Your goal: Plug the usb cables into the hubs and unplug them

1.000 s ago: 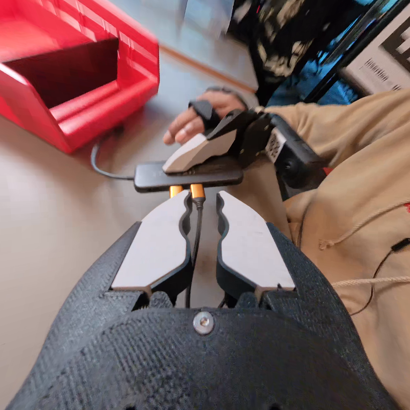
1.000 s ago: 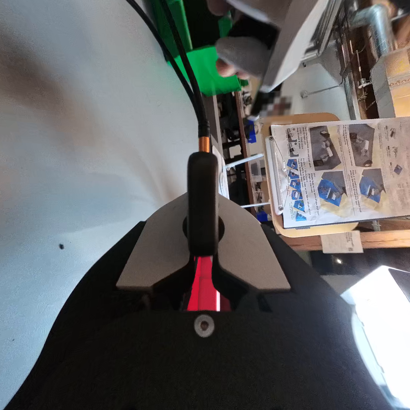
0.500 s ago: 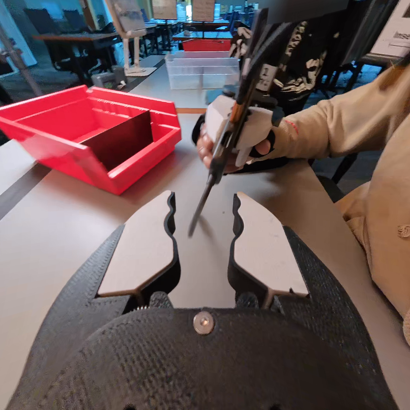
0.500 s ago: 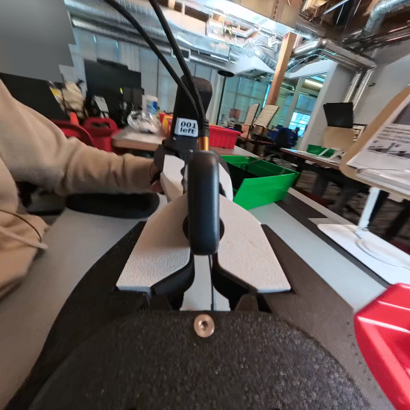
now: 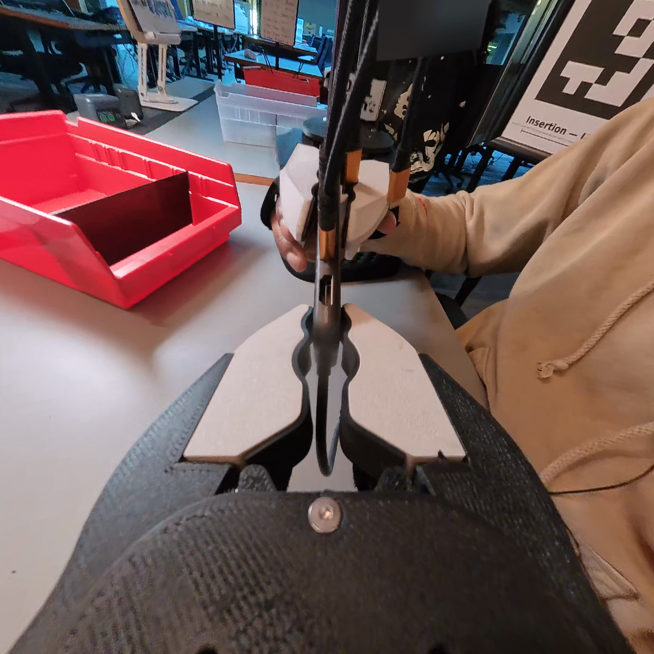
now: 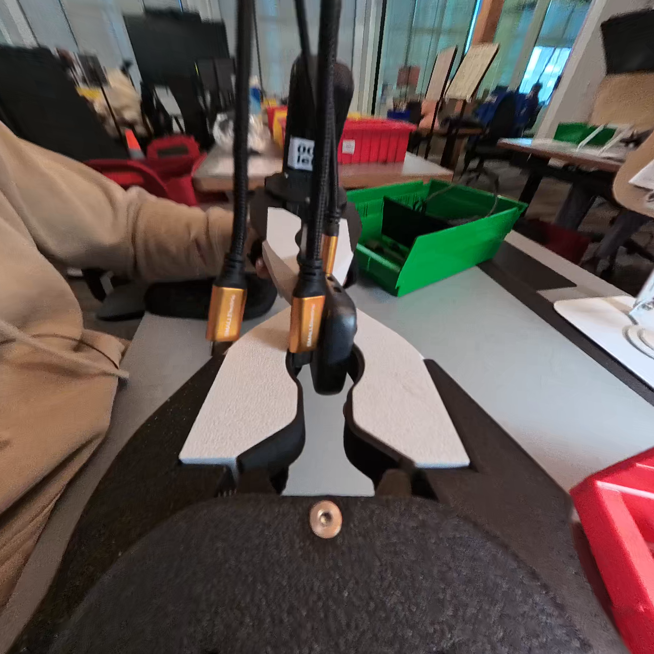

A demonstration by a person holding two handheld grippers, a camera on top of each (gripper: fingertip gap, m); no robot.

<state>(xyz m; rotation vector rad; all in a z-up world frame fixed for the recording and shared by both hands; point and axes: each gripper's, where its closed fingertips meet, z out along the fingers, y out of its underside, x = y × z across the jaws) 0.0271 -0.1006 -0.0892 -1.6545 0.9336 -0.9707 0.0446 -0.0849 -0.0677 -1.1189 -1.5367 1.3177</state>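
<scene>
Over the table [image 5: 88, 389], right of the red bin [image 5: 124, 219], the left gripper [image 5: 326, 318], open and empty a moment ago, now pinches the upright USB hub [image 5: 327, 293]. The right gripper [image 6: 322, 336] brackets the hub's other end, but blur hides whether it clamps. Orange USB plugs [image 6: 306, 322] crowd the hub, which looks braced for unplugging.

Dark grey USB hub [image 5: 325, 320] held edge-on, upright above table, clamped between both grippers' fingertips; empty port slot visible on narrow edge. Thin black hub cord loops below. Black braided USB cables [image 6: 320, 148] with orange metal plugs [image 6: 306, 323] hang from above; one plug against hub side, another plug [image 6: 225, 313] dangling free just beside it.
</scene>
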